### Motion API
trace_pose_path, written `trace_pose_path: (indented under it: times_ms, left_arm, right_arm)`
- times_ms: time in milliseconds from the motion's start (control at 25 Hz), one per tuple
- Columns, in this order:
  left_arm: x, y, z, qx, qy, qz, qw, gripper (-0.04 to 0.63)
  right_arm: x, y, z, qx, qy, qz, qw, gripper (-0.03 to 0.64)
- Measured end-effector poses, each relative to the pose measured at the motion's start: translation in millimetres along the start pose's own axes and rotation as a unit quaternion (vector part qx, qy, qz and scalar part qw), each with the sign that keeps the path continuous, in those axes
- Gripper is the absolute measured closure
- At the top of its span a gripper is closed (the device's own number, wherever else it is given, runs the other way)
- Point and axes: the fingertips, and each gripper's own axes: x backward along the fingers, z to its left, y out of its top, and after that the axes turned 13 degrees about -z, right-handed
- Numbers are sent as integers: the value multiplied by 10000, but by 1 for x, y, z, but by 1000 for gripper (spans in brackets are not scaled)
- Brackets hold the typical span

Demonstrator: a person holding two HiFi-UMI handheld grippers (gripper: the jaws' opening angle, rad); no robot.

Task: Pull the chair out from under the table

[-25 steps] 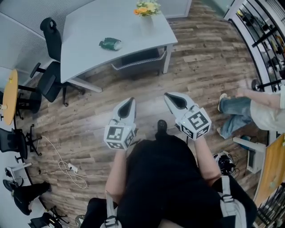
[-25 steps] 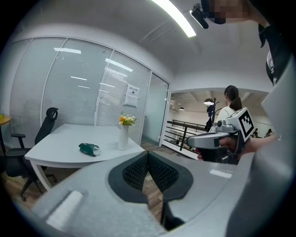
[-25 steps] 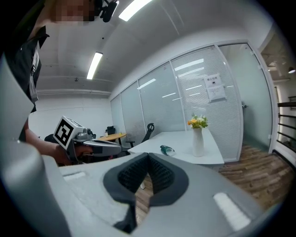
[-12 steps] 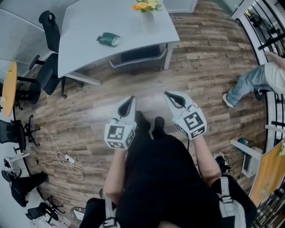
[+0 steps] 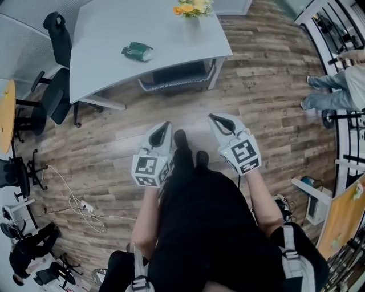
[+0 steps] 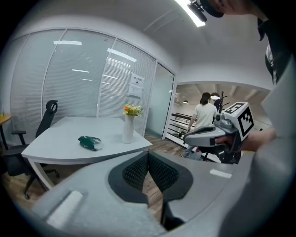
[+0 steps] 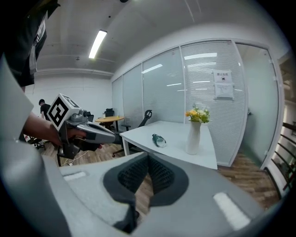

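**Both grippers closed and empty, chair tucked under the table ahead**

You are standing on the wood-plank floor, facing the pale grey table, and you are holding both grippers out in front of your body, well short of it.

The left gripper is pointing toward the table's near edge. In its own view, the left gripper is showing its two ribbed pads pressing flat against each other, with nothing between them. The right gripper is sitting level with it, a gap apart. There too, the right gripper is keeping its pads together on nothing. Each gripper is also showing in the other's view, off to the side.

The chair you are meant to pull out is sitting under the table's near side. Only its grey rim and dark seat are showing past the tabletop edge, just beside the table's right leg. Neither gripper is touching it.

On the tabletop, a white vase of orange and yellow flowers is standing near the far edge, and a green packet is lying near the middle. A black office chair is standing at the table's left end. A white cable is trailing across the floor at the left. Another person is standing at the far right.
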Motion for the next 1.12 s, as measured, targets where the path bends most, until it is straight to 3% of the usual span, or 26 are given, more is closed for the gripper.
trace_pose_path:
  times_ms: [320, 480, 800, 1120]
  left_arm:
    - [-38, 8, 51, 45, -225, 26, 9997, 584]
    - [-58, 12, 69, -108, -429, 113, 9990, 581]
    - [-86, 8, 99, -166, -737, 221, 9969, 540]
    - [-106, -12, 123, -219, -1025, 502, 9932, 501]
  right_arm:
    - [-62, 19, -18, 317, -62, 85, 9994, 614]
    - [-87, 22, -25, 363, -89, 160, 9992, 614]
    - [-122, 3, -35, 189, -205, 467, 9985, 614]
    - [-147, -21, -39, 203, -269, 809, 9961, 564]
